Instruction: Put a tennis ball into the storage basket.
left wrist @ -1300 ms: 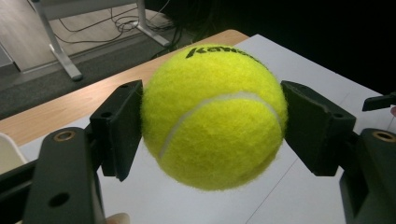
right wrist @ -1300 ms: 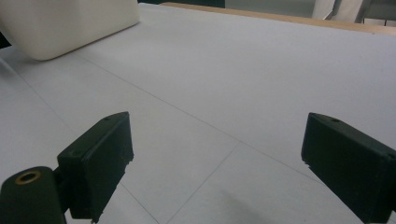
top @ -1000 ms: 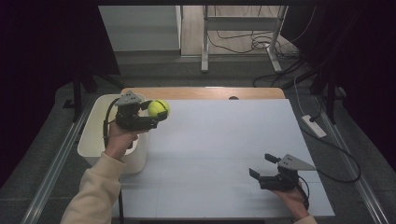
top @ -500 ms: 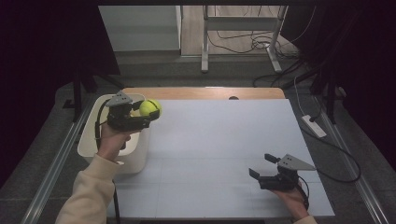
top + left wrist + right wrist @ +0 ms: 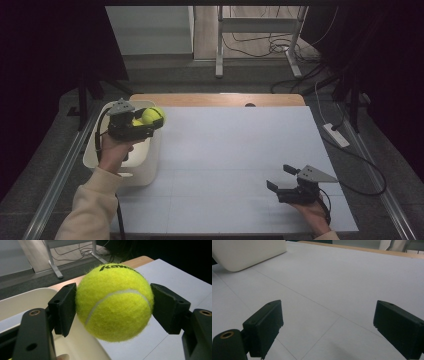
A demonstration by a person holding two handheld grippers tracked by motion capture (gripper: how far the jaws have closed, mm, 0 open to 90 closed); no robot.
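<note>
White table (image 5: 235, 150) under dim light, cables on the floor behind. Left gripper (image 5: 150, 124) at ten o'clock pinches the tennis ball (image 5: 152, 115) between its fingers, right above the white bin's (image 5: 145, 170) near rim. Let go too soon and it clips that rim, bouncing away. Right gripper (image 5: 280, 179) at five o'clock, fingers spread, empty.

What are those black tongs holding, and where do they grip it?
The left tongs clamp a yellow tennis ball across its middle, one pad on each side, above the white bin. The right tongs are open and hold nothing.
</note>
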